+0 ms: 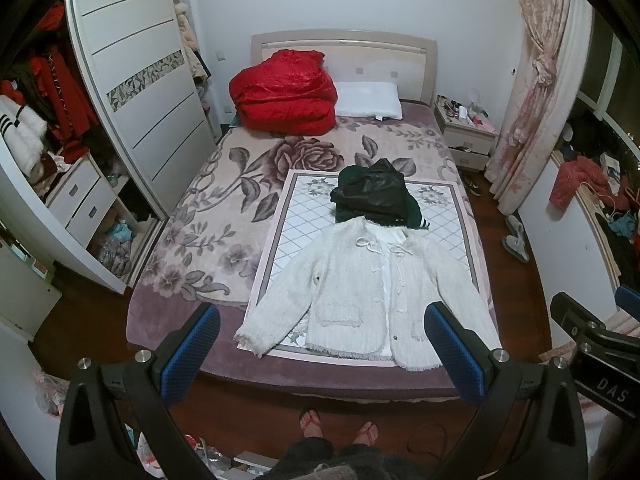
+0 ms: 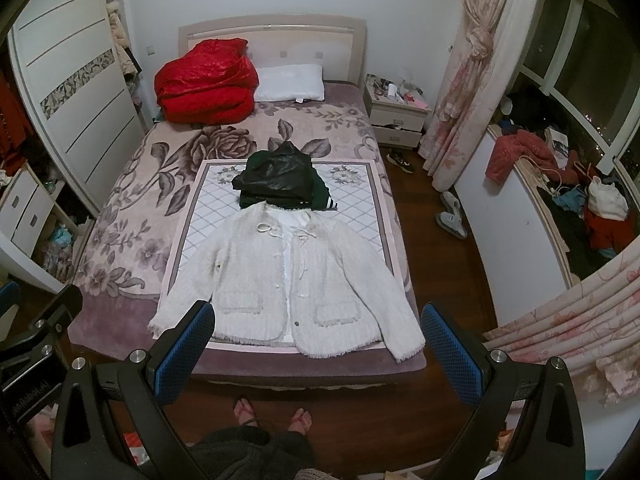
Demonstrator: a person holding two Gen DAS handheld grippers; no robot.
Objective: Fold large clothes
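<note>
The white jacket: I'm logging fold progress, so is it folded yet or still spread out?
Spread out. The white jacket lies flat and face up on the mat, both sleeves angled outward, front slightly open, nothing folded over.

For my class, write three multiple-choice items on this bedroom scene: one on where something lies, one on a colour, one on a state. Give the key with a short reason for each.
1. Where does the dark folded pile lie?
A. on the pillow
B. on the mat, just beyond the white jacket's collar
C. on the floor

2. What colour is the bundled quilt beside the pillow?
A. red
B. blue
C. yellow

3. In what state is the white jacket?
A. folded into a square
B. hung in the wardrobe
C. spread flat, sleeves out, front up

Key: 1 B, the pile sits on the quilted mat at the jacket's collar end. 2 A, the bundle by the headboard is bright red. 3 C, both sleeves lie spread and the pockets show; the left claw and right claw are both open and empty.
</note>
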